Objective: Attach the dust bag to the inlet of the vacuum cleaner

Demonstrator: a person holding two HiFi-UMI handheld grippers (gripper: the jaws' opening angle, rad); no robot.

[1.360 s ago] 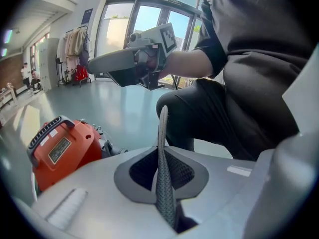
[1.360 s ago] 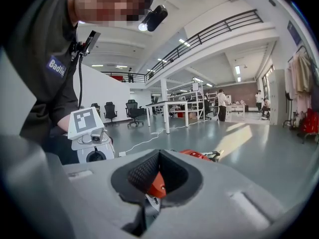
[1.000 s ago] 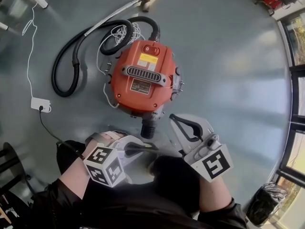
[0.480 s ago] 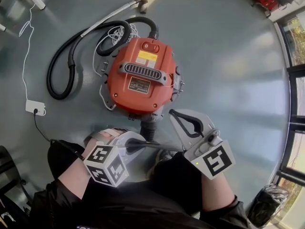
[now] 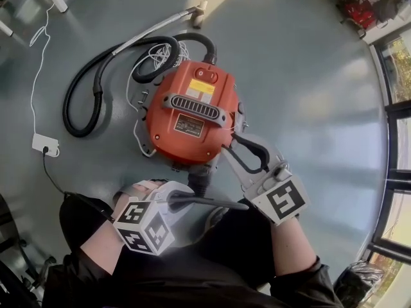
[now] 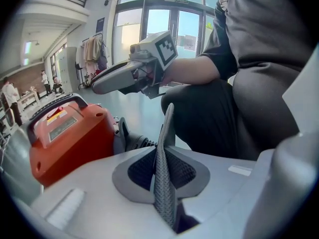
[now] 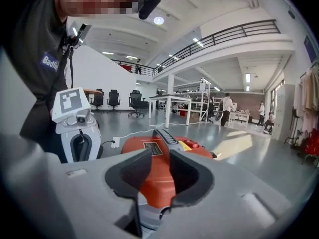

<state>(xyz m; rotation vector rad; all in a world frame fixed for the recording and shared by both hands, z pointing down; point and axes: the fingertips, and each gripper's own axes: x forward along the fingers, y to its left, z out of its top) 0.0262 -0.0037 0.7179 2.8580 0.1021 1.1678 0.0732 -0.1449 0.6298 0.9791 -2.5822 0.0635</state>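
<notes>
Orange-red vacuum cleaner (image 5: pixel 192 117), black hose (image 5: pixel 67 108), glossy grey floor (image 5: pixel 308 76)

Dark short-sleeved top (image 6: pixel 239 29), black trousers (image 5: pixel 237 249). Blue patch (image 7: pixel 50 59) with white print on the chest, thin dark cable (image 7: pixel 70 63) beside it. On left gripper (image 6: pixel 168 118): pale grey moulded shell, dark mesh-textured pads (image 6: pixel 162 183), cube (image 5: pixel 142 226) with black-and-white square markers. On right gripper (image 7: pixel 158 156): same grey shell, black pads, matching marker cube (image 5: pixel 282 201). Just been opening on both: barely on the left, pads looking together; wider on the right, nothing between.
</notes>
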